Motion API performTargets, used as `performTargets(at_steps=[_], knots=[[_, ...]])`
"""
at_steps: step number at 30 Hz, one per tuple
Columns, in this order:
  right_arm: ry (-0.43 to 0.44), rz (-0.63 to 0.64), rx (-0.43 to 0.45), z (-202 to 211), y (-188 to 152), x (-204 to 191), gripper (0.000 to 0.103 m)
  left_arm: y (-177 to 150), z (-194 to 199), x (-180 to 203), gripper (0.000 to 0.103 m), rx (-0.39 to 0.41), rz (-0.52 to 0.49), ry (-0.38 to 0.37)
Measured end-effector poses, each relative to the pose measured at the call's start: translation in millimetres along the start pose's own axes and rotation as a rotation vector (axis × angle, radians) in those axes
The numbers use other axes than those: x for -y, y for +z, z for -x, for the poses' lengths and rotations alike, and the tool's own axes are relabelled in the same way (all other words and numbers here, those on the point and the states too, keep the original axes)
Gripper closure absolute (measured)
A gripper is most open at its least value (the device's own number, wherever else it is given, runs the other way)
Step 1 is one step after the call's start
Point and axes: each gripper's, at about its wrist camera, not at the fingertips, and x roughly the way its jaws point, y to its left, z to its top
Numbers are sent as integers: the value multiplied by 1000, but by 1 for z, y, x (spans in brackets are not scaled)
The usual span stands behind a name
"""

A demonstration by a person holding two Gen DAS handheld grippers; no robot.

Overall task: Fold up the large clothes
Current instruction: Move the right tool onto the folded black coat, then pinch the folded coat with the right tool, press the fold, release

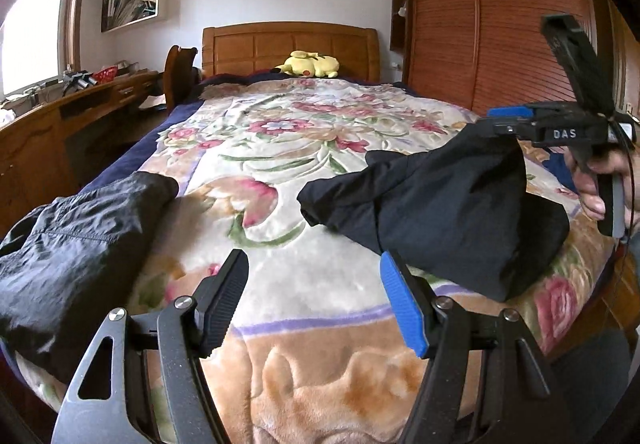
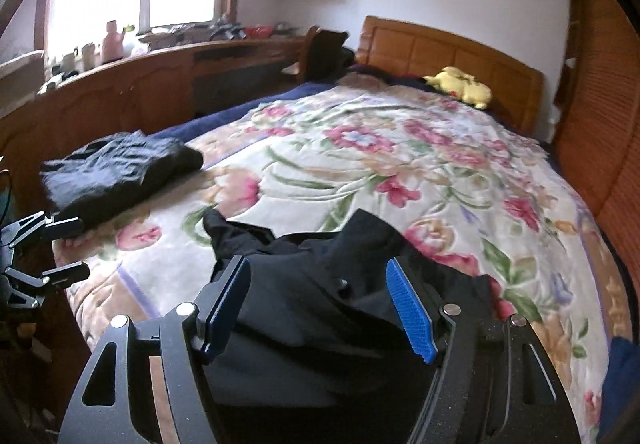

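Two hand-held grippers [image 1: 314, 302] [image 2: 320, 304] open; black garment [image 2: 320, 284] under right one.

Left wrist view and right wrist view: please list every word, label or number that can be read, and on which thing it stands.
"DAS": white letters on the black body of the right hand-held gripper, seen in the left wrist view.
Books and papers on the wall shelf: too small and blurred to read.
Right wrist view: no readable text.
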Motion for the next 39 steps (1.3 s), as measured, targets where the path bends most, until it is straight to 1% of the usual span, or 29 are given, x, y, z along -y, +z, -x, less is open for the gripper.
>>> performTargets(at_steps=[4, 8, 22, 23, 24, 25, 26, 27, 28, 31, 36, 39], knots=[[35, 21, -49, -15, 12, -1, 31, -4, 0, 2, 34, -2, -12, 5], [49, 32, -87, -27, 19, 1, 31, -6, 1, 3, 34, -1, -15, 0], [46, 126, -204, -48, 16, -12, 31, -16, -9, 12, 34, -27, -3, -17], [45, 131, -209, -48, 16, -12, 32, -16, -10, 13, 34, -28, -4, -18], [49, 132, -211, -49, 16, -11, 40, -16, -11, 14, 34, -29, -5, -20], [58, 130, -213, -48, 15, -10, 58, -17, -12, 15, 34, -29, -5, -23], [65, 128, -212, -47, 15, -8, 72, -17, -13, 16, 34, -31, -6, -26], [74, 127, -209, -46, 16, -7, 89, -17, -14, 17, 34, -33, -7, -28], [83, 127, -203, -43, 15, -6, 93, -17, -16, 19, 34, -36, -9, -31], [82, 134, -154, -27, 12, -4, 97, -16, -23, 25, 34, -42, -13, -43], [9, 112, -34, 15, 0, 5, 98, -12, -32, 40, 34, -33, -18, -80], [-73, 44, 38, 45, -15, 28, 98, -5, -40, 53, 34, -25, -21, -111]])
